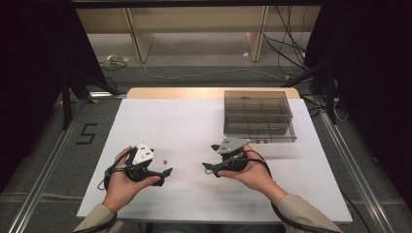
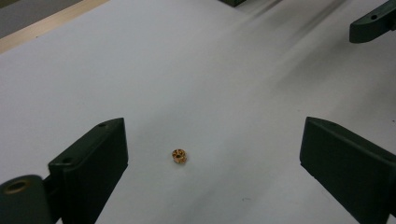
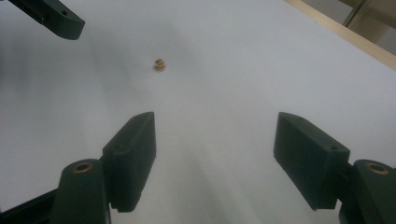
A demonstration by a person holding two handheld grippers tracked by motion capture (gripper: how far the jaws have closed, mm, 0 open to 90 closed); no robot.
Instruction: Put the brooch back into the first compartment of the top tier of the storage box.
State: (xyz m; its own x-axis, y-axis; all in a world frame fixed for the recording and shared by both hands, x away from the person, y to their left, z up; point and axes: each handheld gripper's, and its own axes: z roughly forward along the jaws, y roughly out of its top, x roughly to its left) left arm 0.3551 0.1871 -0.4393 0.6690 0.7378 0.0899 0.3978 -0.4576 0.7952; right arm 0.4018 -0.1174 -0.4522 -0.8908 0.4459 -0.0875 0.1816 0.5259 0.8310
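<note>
A tiny brass nut lies on the white table sheet, between the two hands. My left gripper is open and points right, with the nut on the sheet between its wide-spread jaws, touching neither. Held in the other hand, my right gripper is open and points left toward the nut, which lies some way ahead of its jaws. Nothing sits between the right gripper jaws. Both grippers rest low, close to the sheet.
A smoky transparent compartment box stands at the back right of the table, just beyond the right hand. A wooden table edge runs along the back. Cables and shelf legs lie on the floor behind.
</note>
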